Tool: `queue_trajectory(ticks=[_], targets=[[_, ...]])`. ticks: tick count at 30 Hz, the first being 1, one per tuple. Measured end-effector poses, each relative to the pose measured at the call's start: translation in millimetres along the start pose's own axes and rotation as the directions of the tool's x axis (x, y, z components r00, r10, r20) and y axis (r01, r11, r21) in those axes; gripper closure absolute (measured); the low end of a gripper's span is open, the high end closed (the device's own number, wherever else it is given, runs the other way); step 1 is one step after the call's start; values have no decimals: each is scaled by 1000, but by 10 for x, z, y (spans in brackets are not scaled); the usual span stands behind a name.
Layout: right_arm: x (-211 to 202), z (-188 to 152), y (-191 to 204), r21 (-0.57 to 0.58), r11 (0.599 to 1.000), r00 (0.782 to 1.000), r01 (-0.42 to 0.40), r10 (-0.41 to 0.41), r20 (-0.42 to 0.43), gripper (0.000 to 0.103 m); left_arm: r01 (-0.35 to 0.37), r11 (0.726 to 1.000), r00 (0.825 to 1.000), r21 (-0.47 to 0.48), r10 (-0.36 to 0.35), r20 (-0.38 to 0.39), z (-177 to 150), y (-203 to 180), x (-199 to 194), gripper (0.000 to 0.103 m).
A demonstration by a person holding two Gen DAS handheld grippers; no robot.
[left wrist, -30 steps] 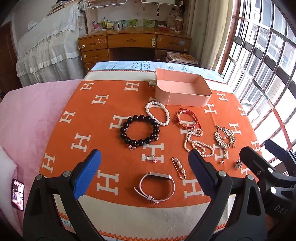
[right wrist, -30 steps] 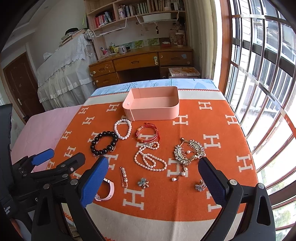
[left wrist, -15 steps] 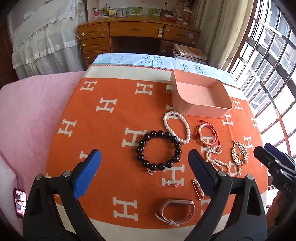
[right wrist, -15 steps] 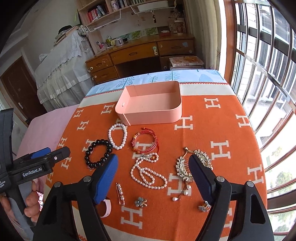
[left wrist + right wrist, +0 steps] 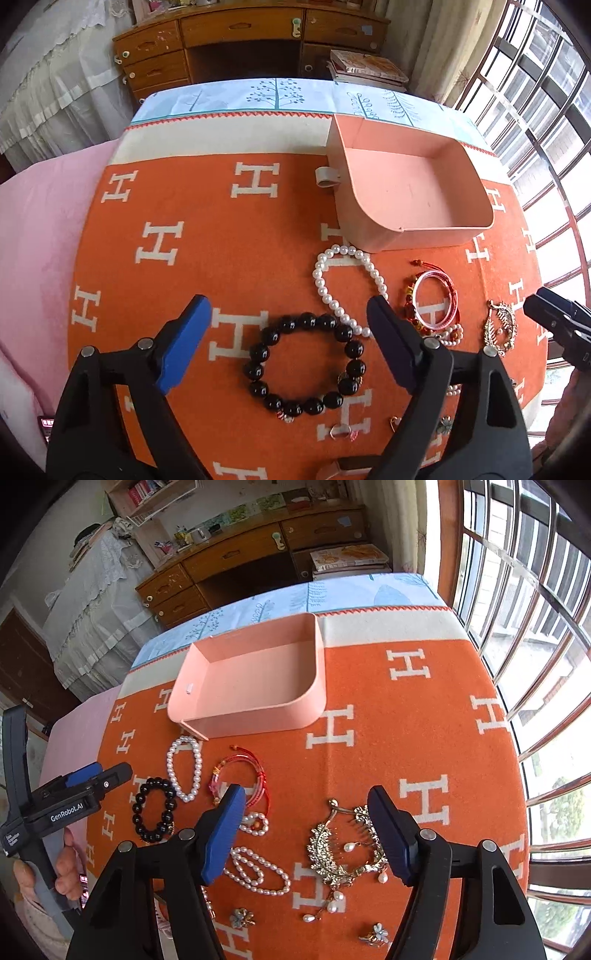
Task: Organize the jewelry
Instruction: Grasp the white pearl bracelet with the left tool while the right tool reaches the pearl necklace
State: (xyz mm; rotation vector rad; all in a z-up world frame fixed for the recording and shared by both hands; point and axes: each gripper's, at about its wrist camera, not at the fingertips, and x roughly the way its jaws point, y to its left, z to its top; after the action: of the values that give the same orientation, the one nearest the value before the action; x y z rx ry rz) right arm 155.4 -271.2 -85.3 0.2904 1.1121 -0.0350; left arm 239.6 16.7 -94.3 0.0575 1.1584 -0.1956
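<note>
Nearest to me, the left gripper (image 5: pixel 288 339) hangs over the black bead bracelet (image 5: pixel 306 363), which lies flat on the orange blanket (image 5: pixel 207 221) between its blue pads without touching them. Its jaws have just been narrowing but stand wide apart, gripping nothing. The right gripper (image 5: pixel 306 830) is tilted down over the silver hair comb (image 5: pixel 343 849) with its dangling pearls; its jaws have also just been closing in, yet they remain apart and hold nothing. A hand (image 5: pixel 66 864) shows below the left gripper's handle in the right wrist view.

Around them, the blanket carries a looped pearl strand (image 5: pixel 255 871), two small flower pieces (image 5: pixel 242 919) near the front edge, and a ring (image 5: pixel 341 430) just in front of the black beads. A little further on lie the white pearl bracelet (image 5: pixel 347 284) and the red cord bracelets (image 5: pixel 436 299), side by side. Beyond these, the pink tray (image 5: pixel 314 672) sits open, nothing in it, its front wall just beside the pearl bracelet. Past the blanket's far edge stands a wooden desk (image 5: pixel 243 40) with drawers.
</note>
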Motion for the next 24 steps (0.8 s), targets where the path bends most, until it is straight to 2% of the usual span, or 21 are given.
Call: queue_trajectory(ticks=[3, 5, 7, 9, 13, 19, 21, 22, 23, 24], targets=[[130, -19, -100, 20, 1000, 999, -13, 14, -45, 37, -6, 1000, 999, 14, 7, -31, 87, -81, 261, 31], [198, -53, -103, 9, 1000, 998, -27, 28, -62, 39, -7, 1000, 998, 9, 8, -63, 142, -110, 431, 41], [231, -78, -53, -11, 999, 996, -43, 42, -73, 42, 3, 1000, 996, -1, -3, -91, 178, -138, 578, 47], [247, -124, 31, -26, 997, 995, -66, 63, -83, 43, 12, 1000, 995, -1, -12, -104, 197, -192, 670, 48], [352, -164, 125, -28, 993, 988, -111, 108, -110, 43, -15, 999, 995, 31, 18, -98, 214, -287, 748, 48], [445, -260, 309, -27, 989, 979, -143, 138, -149, 44, -18, 1000, 992, 15, 19, -125, 247, -263, 769, 50], [440, -281, 358, -29, 988, 976, -154, 147, -158, 44, -20, 1000, 992, 18, 22, -125, 256, -282, 752, 70], [451, -281, 377, -30, 987, 976, -157, 150, -159, 44, -20, 1000, 991, 23, 23, -128, 265, -297, 749, 92], [448, -286, 387, -31, 987, 975, -160, 153, -161, 44, -12, 1000, 990, 25, 16, -138, 229, -311, 710, 98], [443, -291, 387, -31, 986, 974, -163, 156, -162, 44, -9, 1000, 990, 22, 12, -138, 217, -317, 698, 98]])
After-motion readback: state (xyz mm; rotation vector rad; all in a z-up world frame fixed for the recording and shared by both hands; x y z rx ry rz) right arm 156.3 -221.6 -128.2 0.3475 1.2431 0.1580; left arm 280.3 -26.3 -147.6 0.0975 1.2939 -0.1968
